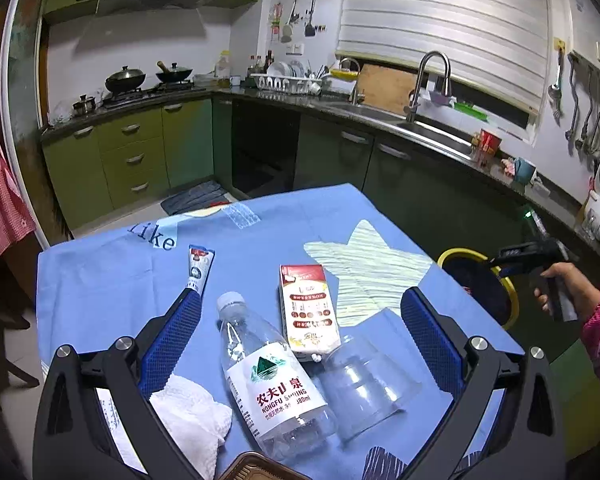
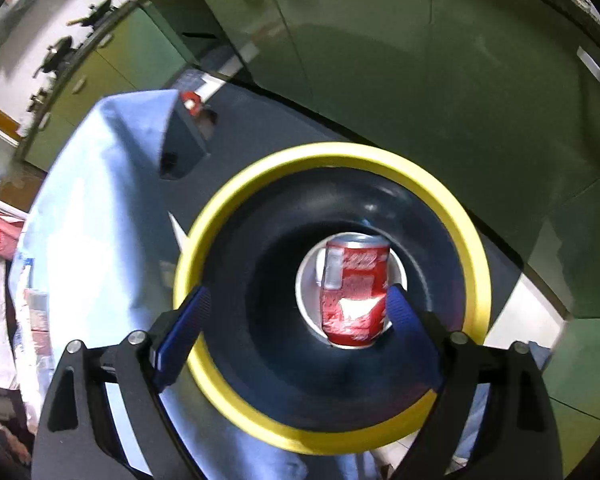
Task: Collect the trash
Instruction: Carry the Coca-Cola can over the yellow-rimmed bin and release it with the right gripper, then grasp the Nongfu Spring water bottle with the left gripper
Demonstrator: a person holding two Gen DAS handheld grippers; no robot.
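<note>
My left gripper [image 1: 300, 304] is open and empty above the blue tablecloth [image 1: 112, 276]. Between its fingers lie a clear water bottle [image 1: 272, 380], a red-and-white milk carton [image 1: 310, 312] and a clear plastic cup [image 1: 364, 384] on its side. A toothpaste tube [image 1: 199, 266] lies by the left fingertip, a crumpled white tissue [image 1: 188, 420] lower left. My right gripper [image 2: 296, 300] is open over a yellow-rimmed black bin [image 2: 476, 256], and a red can [image 2: 356, 292] lies in the bin's bottom. The bin also shows beside the table in the left wrist view [image 1: 456, 254], with the right gripper [image 1: 516, 260] above it.
Green kitchen cabinets [image 1: 140, 152] and a dark counter with a sink [image 1: 432, 128] run behind the table. A brown tray edge [image 1: 256, 468] sits at the near table edge. A red checked cloth [image 1: 0, 188] hangs at far left.
</note>
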